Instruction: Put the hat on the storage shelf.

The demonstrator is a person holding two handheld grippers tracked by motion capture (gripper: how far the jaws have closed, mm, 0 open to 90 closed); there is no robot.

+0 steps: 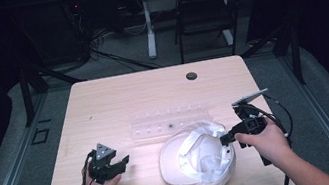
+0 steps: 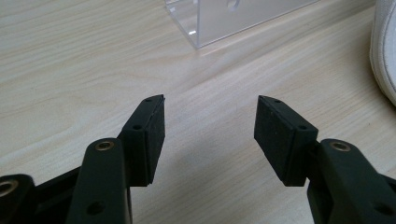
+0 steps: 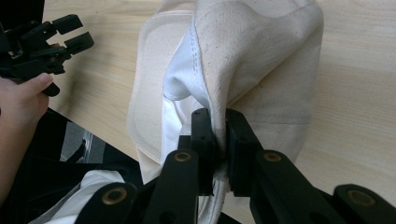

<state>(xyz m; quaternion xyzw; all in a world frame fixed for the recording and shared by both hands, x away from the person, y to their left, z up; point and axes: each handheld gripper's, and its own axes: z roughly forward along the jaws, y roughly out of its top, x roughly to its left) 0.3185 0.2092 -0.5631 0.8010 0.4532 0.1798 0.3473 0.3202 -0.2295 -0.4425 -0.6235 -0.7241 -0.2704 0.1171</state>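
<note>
Black jaws of my left gripper [image 2: 210, 135] sit wide apart w/ nothing between, low over bare table [image 1: 103, 102] at front left. Mid-table, a clear acrylic rack [image 1: 170, 122] lies just behind the white cap [image 1: 198, 155] & could snag it if I lift. My right gripper [image 3: 217, 140] is clamped on the cap's fabric edge; best raise slowly, keep the pinch deep.

Bare table [image 1: 103, 102] left and far — cap [image 1: 199, 160], clear rack [image 1: 170, 122] block centre.
</note>
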